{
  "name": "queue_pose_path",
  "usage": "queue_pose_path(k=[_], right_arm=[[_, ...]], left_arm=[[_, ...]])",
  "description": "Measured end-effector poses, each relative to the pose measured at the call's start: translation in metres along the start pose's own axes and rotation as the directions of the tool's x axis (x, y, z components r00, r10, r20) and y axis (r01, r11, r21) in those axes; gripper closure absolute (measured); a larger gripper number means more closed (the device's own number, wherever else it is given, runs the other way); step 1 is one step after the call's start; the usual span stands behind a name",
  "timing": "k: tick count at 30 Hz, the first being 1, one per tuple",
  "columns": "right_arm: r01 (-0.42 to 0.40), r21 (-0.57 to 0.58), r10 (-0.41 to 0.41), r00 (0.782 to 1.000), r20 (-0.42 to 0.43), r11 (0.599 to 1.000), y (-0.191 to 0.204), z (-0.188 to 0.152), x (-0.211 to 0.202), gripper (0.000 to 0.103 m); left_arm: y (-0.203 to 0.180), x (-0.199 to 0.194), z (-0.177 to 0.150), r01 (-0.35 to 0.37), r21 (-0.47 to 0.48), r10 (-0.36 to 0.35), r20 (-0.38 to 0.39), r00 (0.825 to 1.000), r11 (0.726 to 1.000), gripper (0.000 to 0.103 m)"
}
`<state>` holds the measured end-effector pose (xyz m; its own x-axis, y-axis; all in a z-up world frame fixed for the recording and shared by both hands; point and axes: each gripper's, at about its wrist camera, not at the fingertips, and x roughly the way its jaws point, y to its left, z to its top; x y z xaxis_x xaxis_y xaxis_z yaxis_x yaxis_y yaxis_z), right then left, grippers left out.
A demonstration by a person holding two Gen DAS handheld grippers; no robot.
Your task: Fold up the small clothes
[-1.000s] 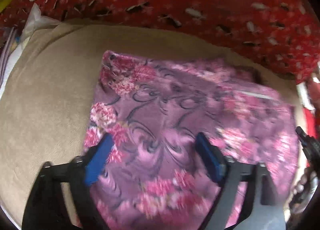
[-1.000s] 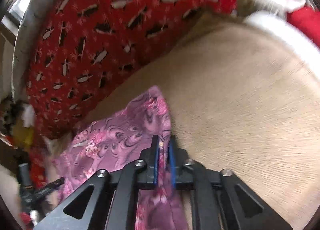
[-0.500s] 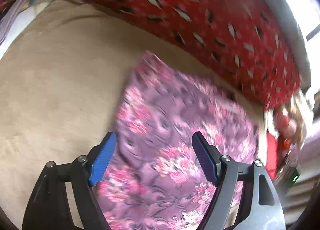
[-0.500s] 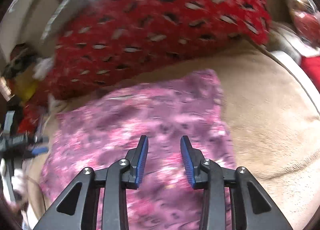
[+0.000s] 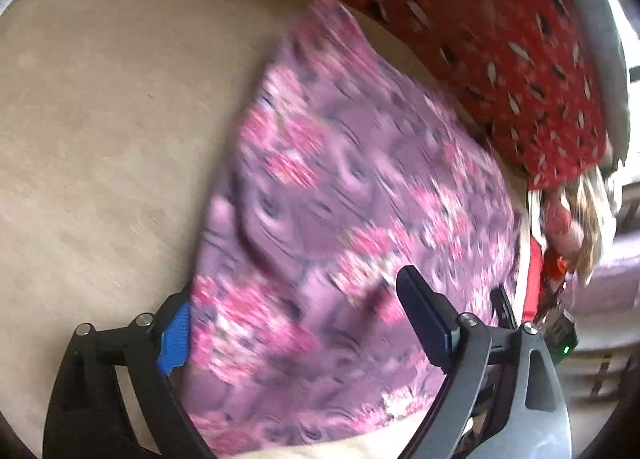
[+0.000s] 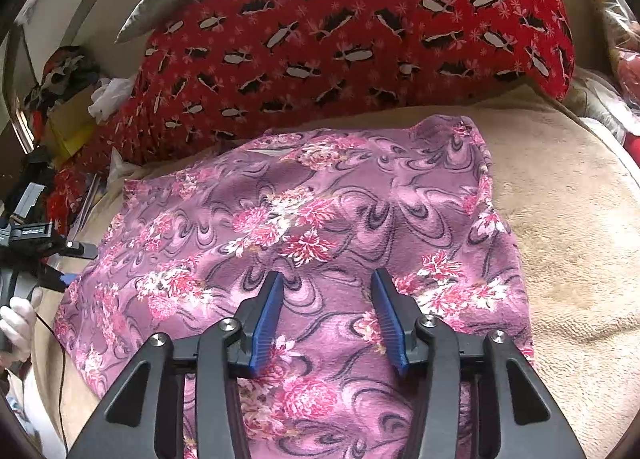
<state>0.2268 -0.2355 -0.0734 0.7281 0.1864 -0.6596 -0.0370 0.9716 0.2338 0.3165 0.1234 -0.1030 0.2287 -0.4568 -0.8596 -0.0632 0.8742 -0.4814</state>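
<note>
1. Right hand-held gripper (image 6: 326,315), clamped on the cloth edge a second ago, now stands apart, holding nothing, above the purple floral garment (image 6: 304,219).
2. Left hand-held gripper (image 5: 296,323) stays wide, empty.
3. Garment lies flat on the beige bed (image 6: 568,243), red patterned blanket (image 6: 352,27) at 12 o'clock.
4. Judgement: one fold laid down; next grasp pending.

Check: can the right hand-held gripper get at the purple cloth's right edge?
Probably yes. The right hand-held gripper is open over the purple cloth; that edge lies bare on the beige blanket.
</note>
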Motion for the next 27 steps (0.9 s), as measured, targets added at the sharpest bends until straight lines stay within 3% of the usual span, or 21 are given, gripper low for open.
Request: queue_pose_path(k=[1,2,3,5,6,11,15,23,27], right_arm=[[-0.003,0.000,0.003,1.000,0.003,1.000,0.000,0.000,0.000,0.054],[-0.005,0.001,0.005,1.000,0.005,1.000,-0.001,0.000,0.000,0.053],[-0.007,0.003,0.007,1.000,0.007,1.000,-0.004,0.000,0.001,0.053],[-0.016,0.010,0.016,1.000,0.008,1.000,-0.005,0.001,0.001,0.053],[-0.020,0.015,0.020,1.000,0.007,1.000,-0.005,0.001,0.001,0.053],[-0.027,0.033,0.027,1.000,-0.014,0.999,-0.006,0.006,-0.001,0.054],[-0.039,0.051,0.041,0.998,-0.040,0.998,-0.009,0.012,-0.008,0.054],[-0.019,0.057,0.020,1.000,-0.016,0.998,-0.033,0.011,-0.033,0.054],[-0.024,0.063,0.025,1.000,-0.015,0.998,-0.044,0.010,-0.040,0.054]], left_arm=[[-0.004,0.001,-0.002,-0.007,0.019,0.007,0.003,1.000,1.000,0.028],[-0.007,0.000,-0.006,-0.024,0.028,0.024,0.003,1.000,0.999,0.051],[-0.007,-0.004,-0.006,-0.038,0.023,0.038,0.009,0.999,0.999,0.055],[-0.002,-0.013,-0.004,-0.020,-0.019,0.021,0.032,0.999,1.000,0.083],[0.001,-0.020,-0.003,0.001,-0.049,0.001,0.042,0.999,0.999,0.086],[-0.014,-0.045,-0.005,0.078,-0.064,-0.072,0.088,0.993,0.995,0.090],[-0.049,-0.058,-0.011,0.133,-0.031,-0.129,0.103,0.986,0.991,0.091],[-0.122,-0.048,-0.022,0.177,0.032,-0.179,0.083,0.980,0.984,0.096],[-0.153,-0.030,-0.030,0.157,0.056,-0.160,0.056,0.985,0.986,0.096]])
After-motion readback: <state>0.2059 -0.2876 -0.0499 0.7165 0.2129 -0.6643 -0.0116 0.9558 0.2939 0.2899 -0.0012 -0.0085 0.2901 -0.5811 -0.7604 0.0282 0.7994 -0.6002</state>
